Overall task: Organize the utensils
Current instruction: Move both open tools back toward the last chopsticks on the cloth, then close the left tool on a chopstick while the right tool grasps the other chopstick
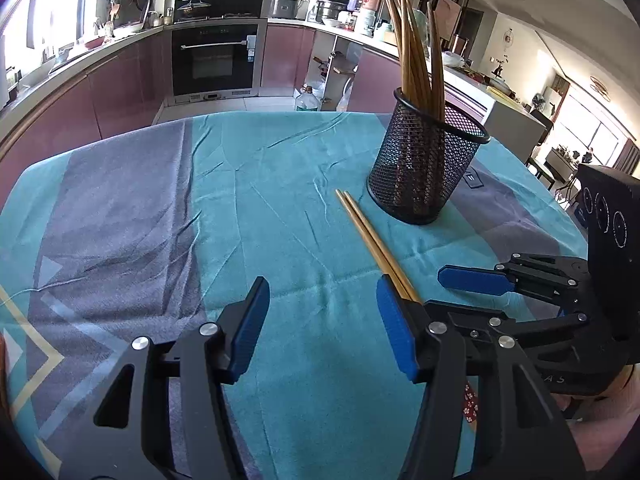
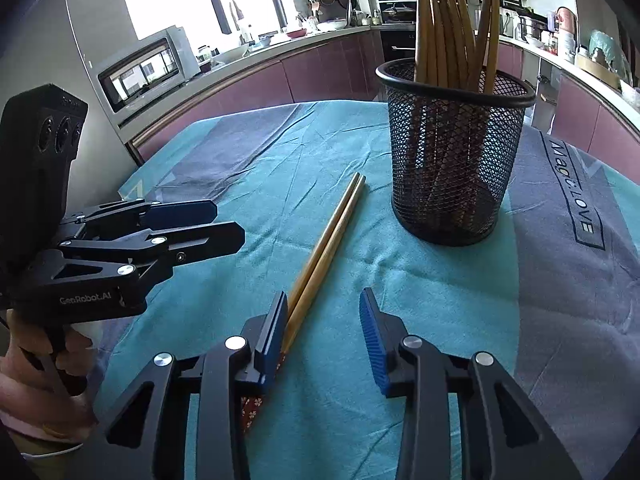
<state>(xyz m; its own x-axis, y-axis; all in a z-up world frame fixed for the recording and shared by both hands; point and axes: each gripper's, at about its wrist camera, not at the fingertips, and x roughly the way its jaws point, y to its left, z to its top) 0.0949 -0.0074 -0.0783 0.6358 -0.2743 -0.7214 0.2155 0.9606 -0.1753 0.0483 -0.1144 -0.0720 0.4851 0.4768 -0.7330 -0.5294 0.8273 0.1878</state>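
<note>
- The bench [image 1: 120, 208] wears a teal and grey cloth, and the black mesh holder [image 2: 456, 152] stands upright on it, already bristling with wooden chopsticks. I'll use that holder as my landmark.
- On the near side of the holder, a little to its left and apart from its base, a loose pair of chopsticks [image 2: 328, 240] lies flat on the cloth, the two sticks side by side and touching. Their long axis runs from close by the holder's foot diagonally back toward the person, patterned ends nearest.
- Right gripper [image 2: 323, 340] is the closer one, I'd say: the pair's near end sits against the inner face of its left finger, so the sticks are at the edge of its gap, not centred. Fingers partly open, nothing clamped.
- Left gripper [image 1: 323, 328] hangs further left of the holder; the pair passes outside its right finger. Fingers roughly half open, empty.
- My guess: the right one has to shuffle sideways, away from the holder, to straddle the sticks across their length.
</note>
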